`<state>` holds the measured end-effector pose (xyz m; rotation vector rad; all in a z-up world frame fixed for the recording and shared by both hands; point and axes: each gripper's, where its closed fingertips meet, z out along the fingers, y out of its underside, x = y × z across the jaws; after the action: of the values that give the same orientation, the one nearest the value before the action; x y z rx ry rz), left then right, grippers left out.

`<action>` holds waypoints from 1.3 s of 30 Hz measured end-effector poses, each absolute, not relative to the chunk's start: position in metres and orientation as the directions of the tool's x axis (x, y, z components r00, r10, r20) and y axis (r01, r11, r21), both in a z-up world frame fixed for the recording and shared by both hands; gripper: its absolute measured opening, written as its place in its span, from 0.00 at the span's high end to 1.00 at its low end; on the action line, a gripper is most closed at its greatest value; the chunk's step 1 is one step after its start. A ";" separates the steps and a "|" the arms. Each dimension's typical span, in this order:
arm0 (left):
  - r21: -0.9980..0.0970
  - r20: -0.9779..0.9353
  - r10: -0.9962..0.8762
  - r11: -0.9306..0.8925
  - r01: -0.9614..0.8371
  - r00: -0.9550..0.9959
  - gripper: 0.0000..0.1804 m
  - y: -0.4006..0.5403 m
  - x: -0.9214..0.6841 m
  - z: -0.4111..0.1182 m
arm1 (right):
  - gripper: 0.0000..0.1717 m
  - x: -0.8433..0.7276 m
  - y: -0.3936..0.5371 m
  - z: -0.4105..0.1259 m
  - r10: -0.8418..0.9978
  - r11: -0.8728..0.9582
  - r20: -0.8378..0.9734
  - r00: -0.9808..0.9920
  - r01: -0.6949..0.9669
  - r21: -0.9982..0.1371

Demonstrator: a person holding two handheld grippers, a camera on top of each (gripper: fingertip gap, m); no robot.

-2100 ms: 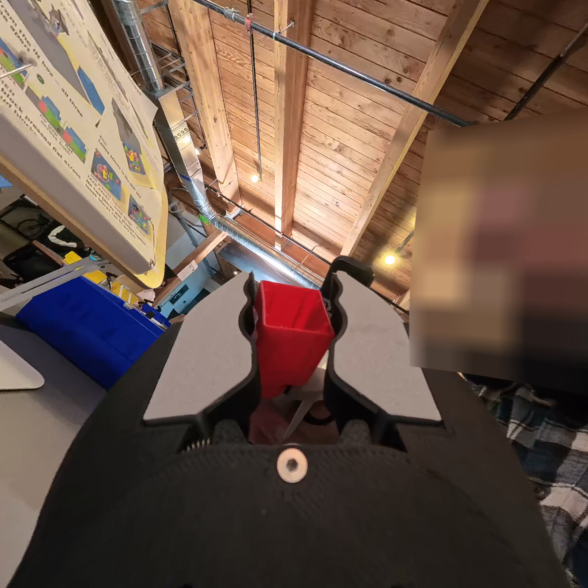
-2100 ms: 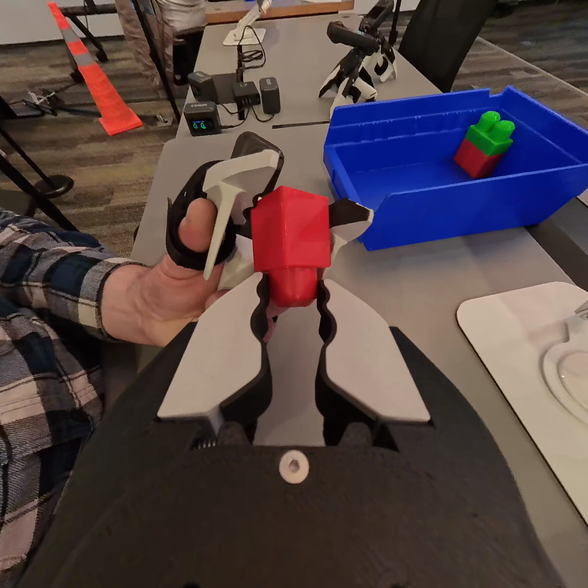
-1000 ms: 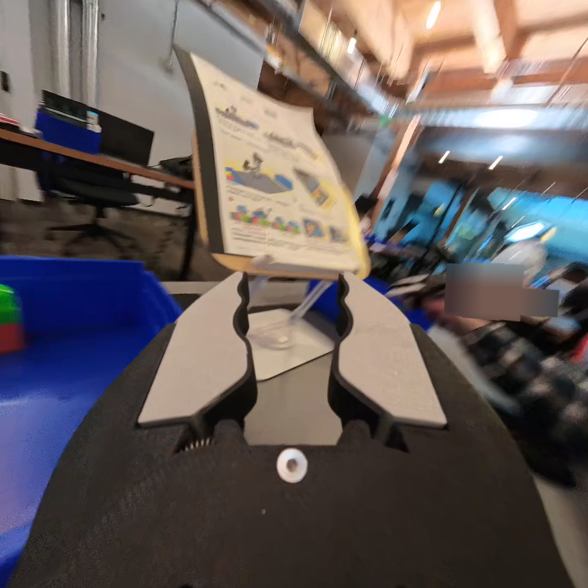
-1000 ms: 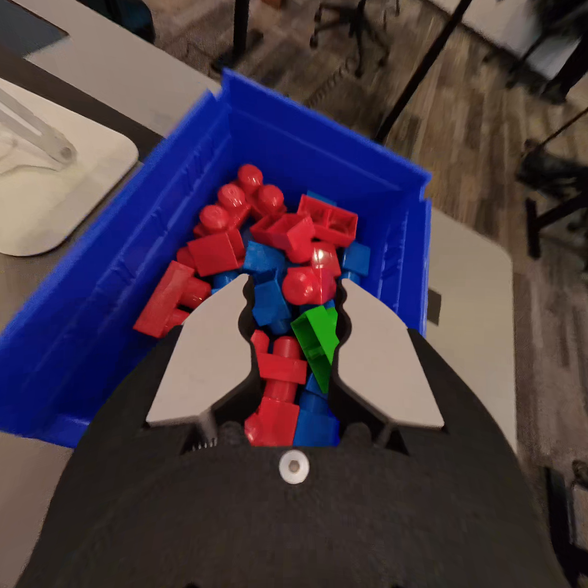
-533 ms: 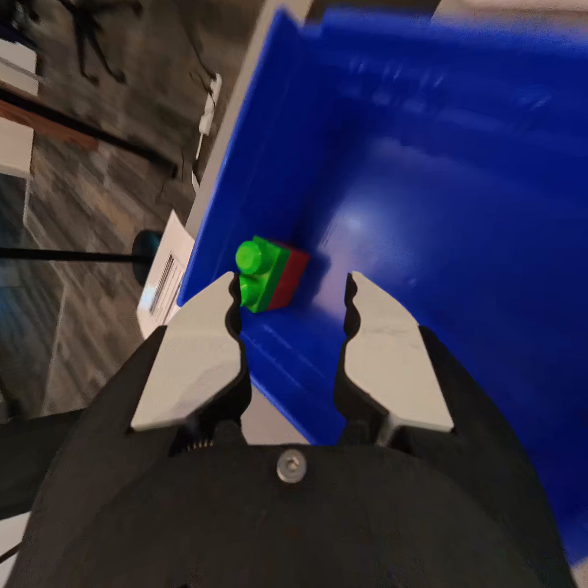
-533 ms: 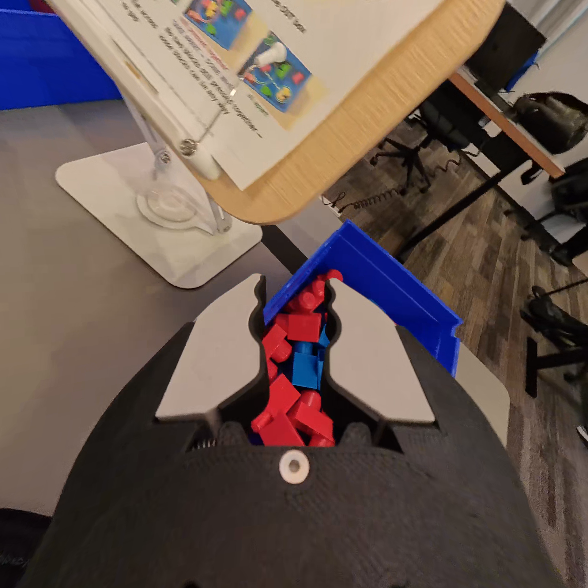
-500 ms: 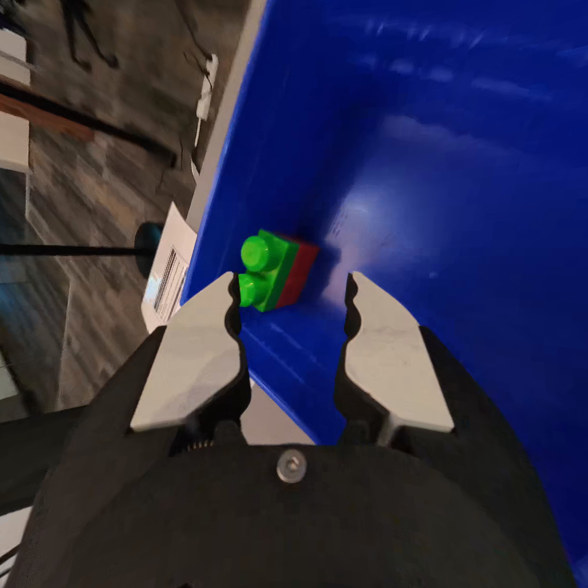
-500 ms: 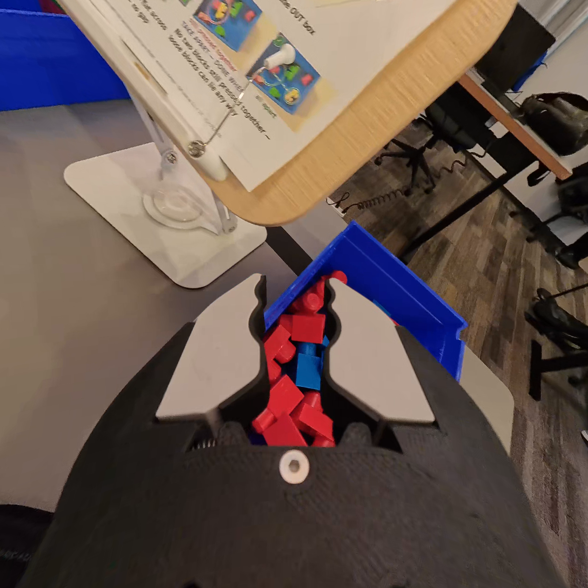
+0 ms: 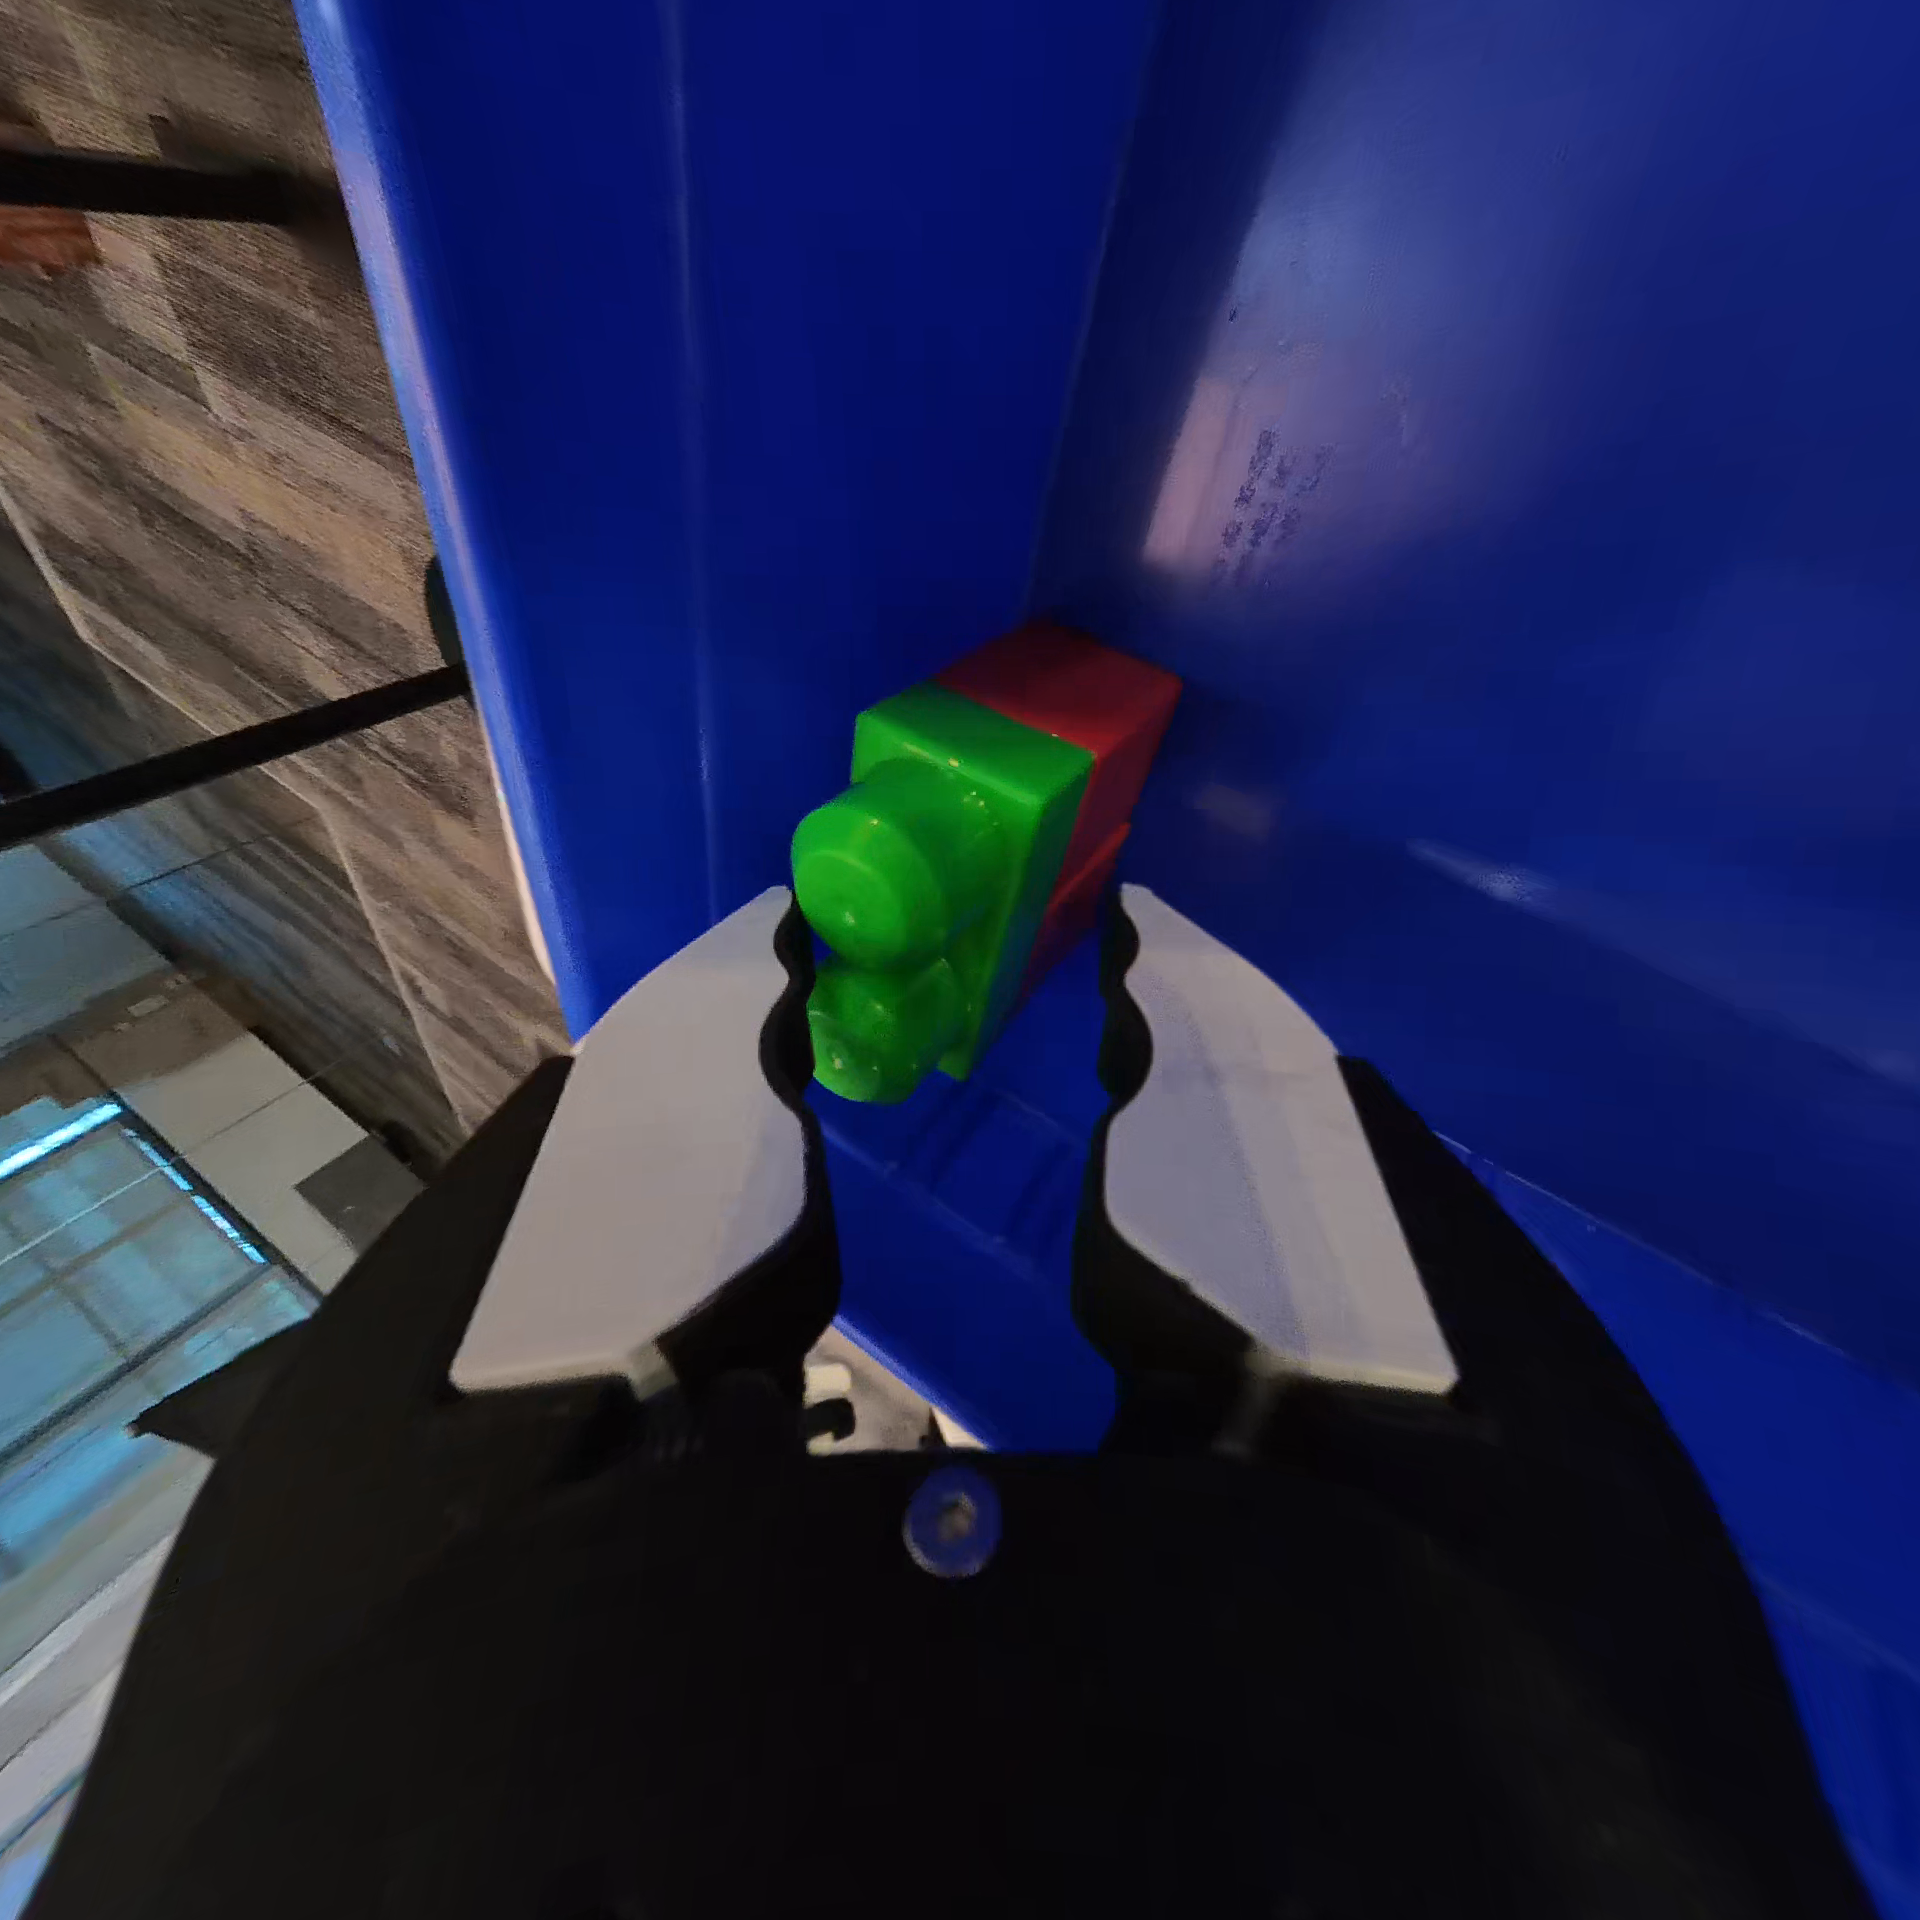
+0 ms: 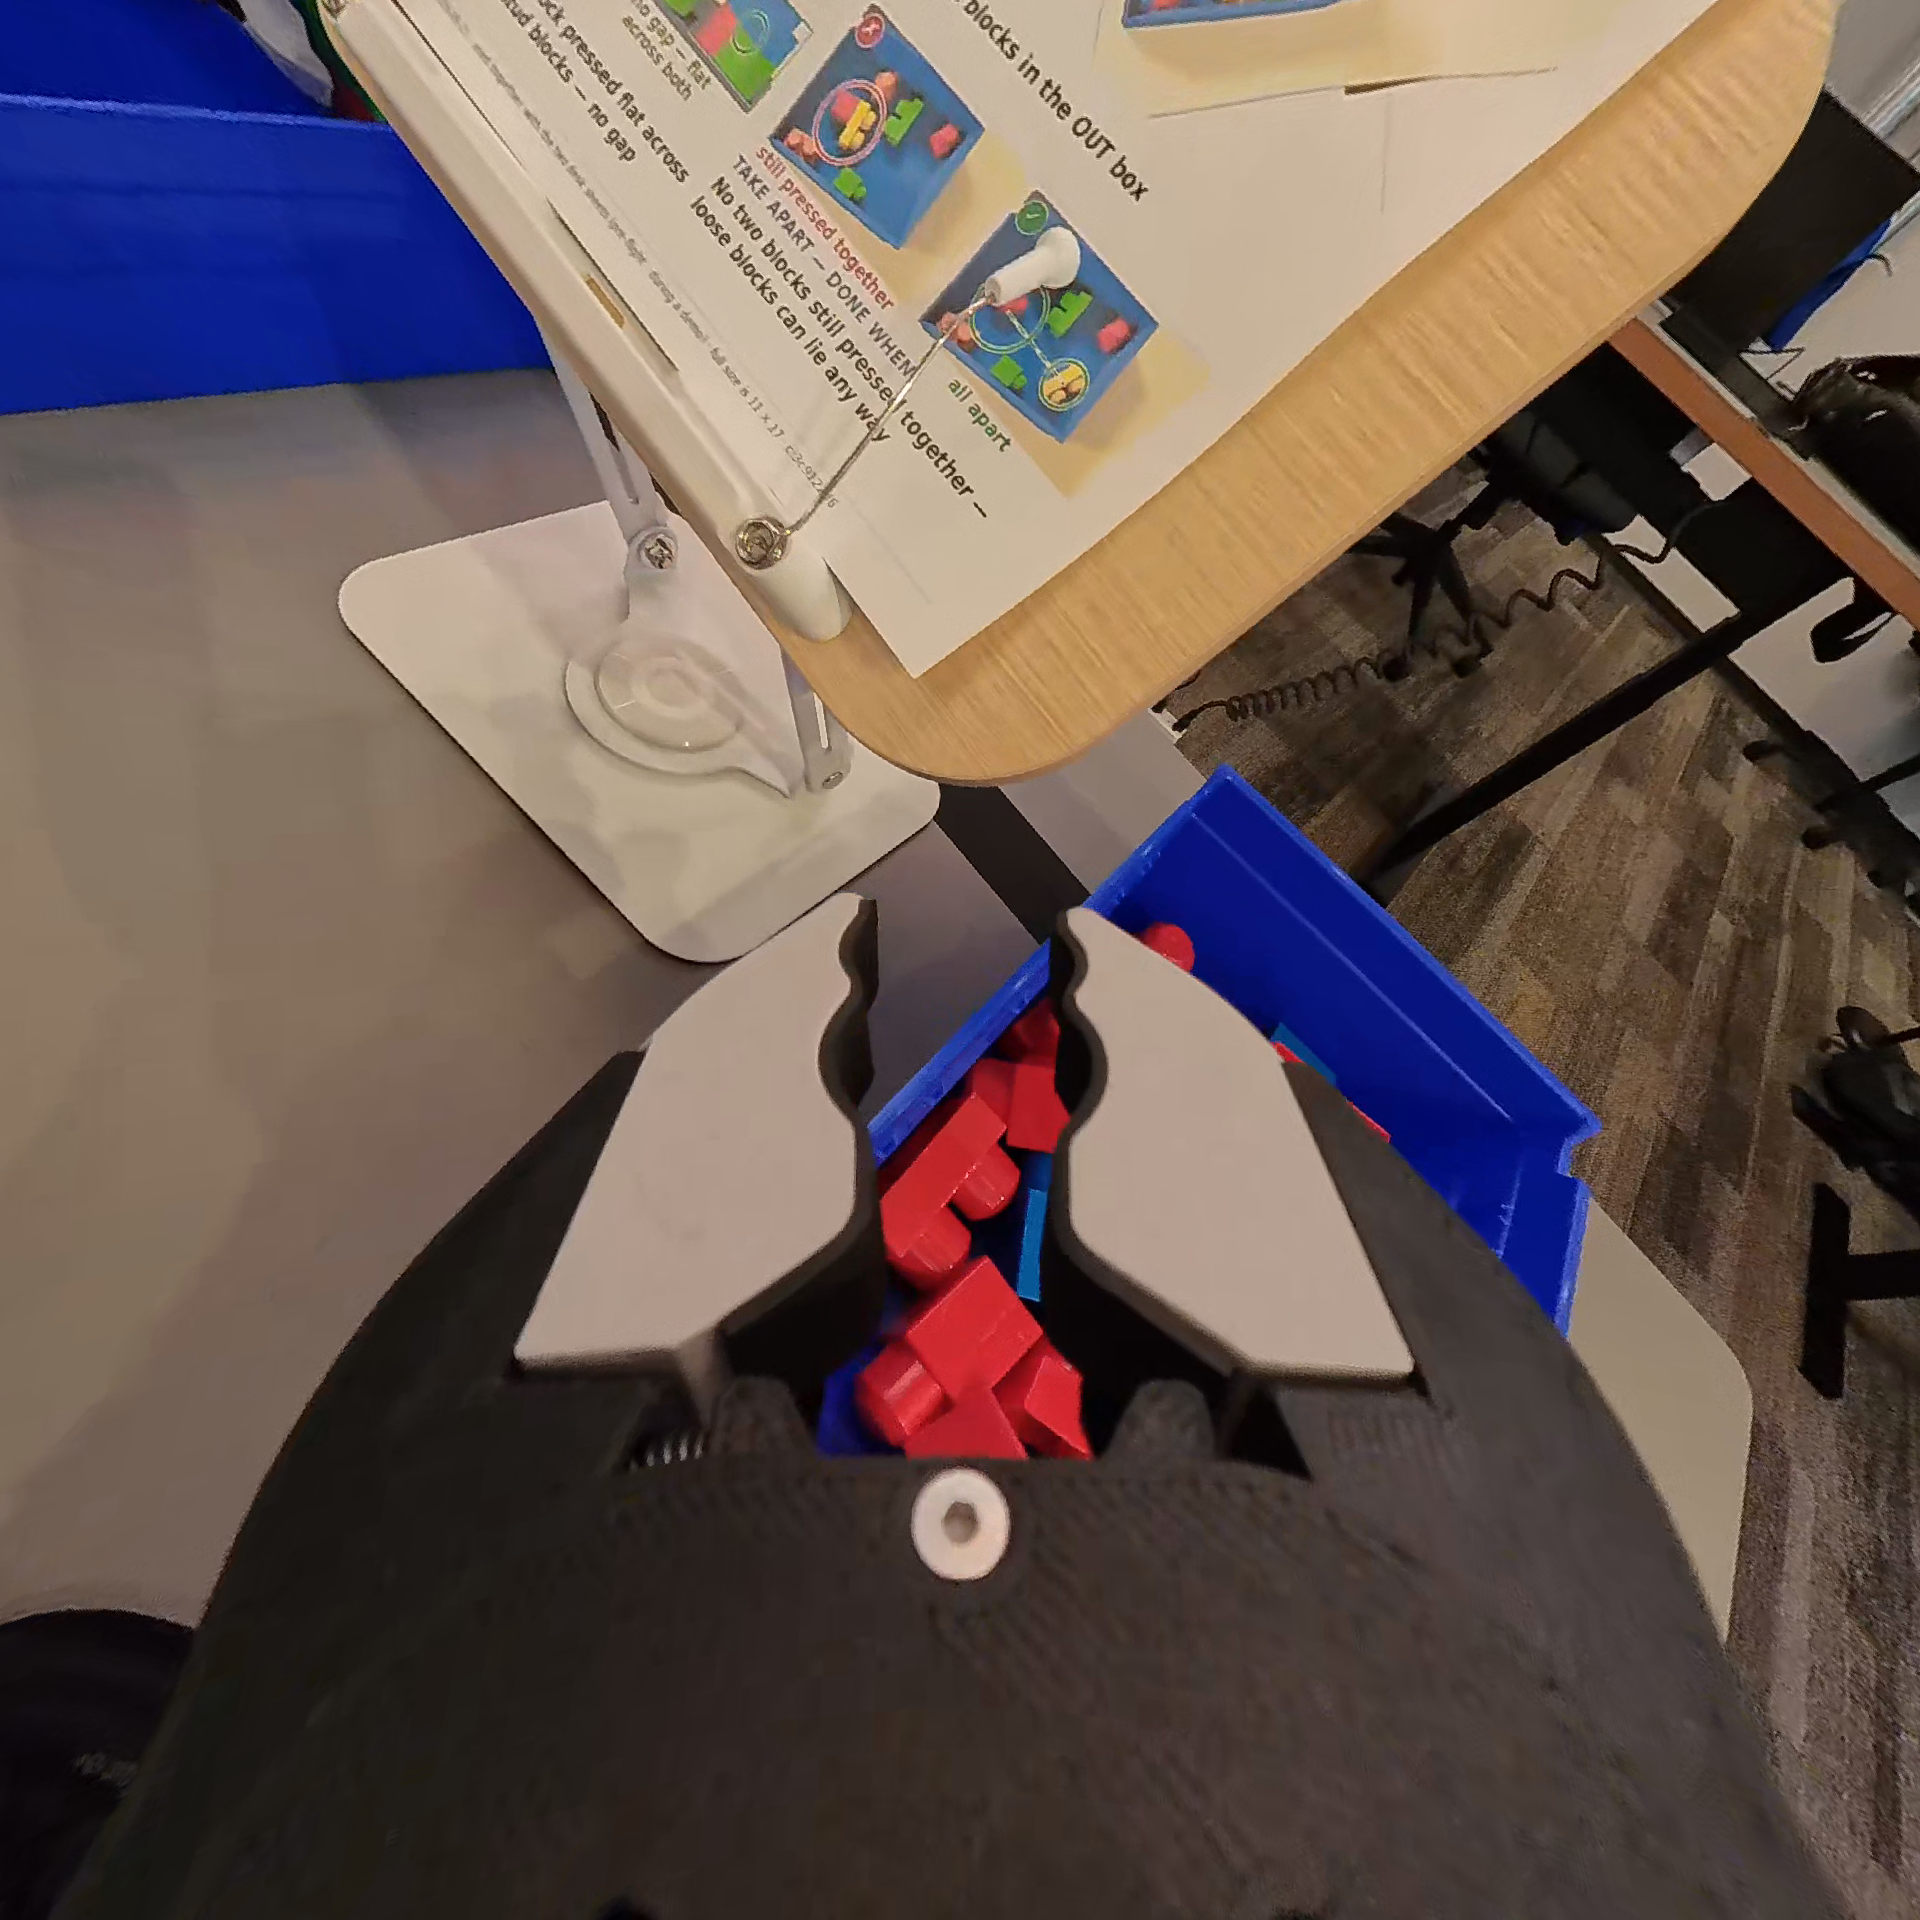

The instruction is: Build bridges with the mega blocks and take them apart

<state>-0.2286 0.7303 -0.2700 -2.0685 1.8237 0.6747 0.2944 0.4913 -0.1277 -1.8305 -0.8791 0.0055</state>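
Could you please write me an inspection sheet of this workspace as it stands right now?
Surface: grey table, bare beside the stand.
Job's things: green-on-red block pair in the corner of a blue bin; a second blue bin full of loose red blocks and blue ones.
Clutter: white stand carrying a wooden board with an instruction sheet.
Grippers: left tongs open, straddling the block pair with a gap at the right pad; right tongs open, holding nothing, above the full bin's edge.
Cables: coiled cord on the floor.
Surroundings: patterned carpet, office chairs, another desk.
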 end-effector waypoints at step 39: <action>-0.369 -0.174 -0.963 0.258 -0.893 -0.207 0.79 0.391 0.055 -0.163 | 0.72 0.093 0.378 -0.153 0.922 0.008 0.208 0.326 0.523 -0.853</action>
<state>0.0550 0.3913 -0.1628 -1.6942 2.1715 -0.2655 0.0932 0.3777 -0.1533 -1.6487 -1.3252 0.5321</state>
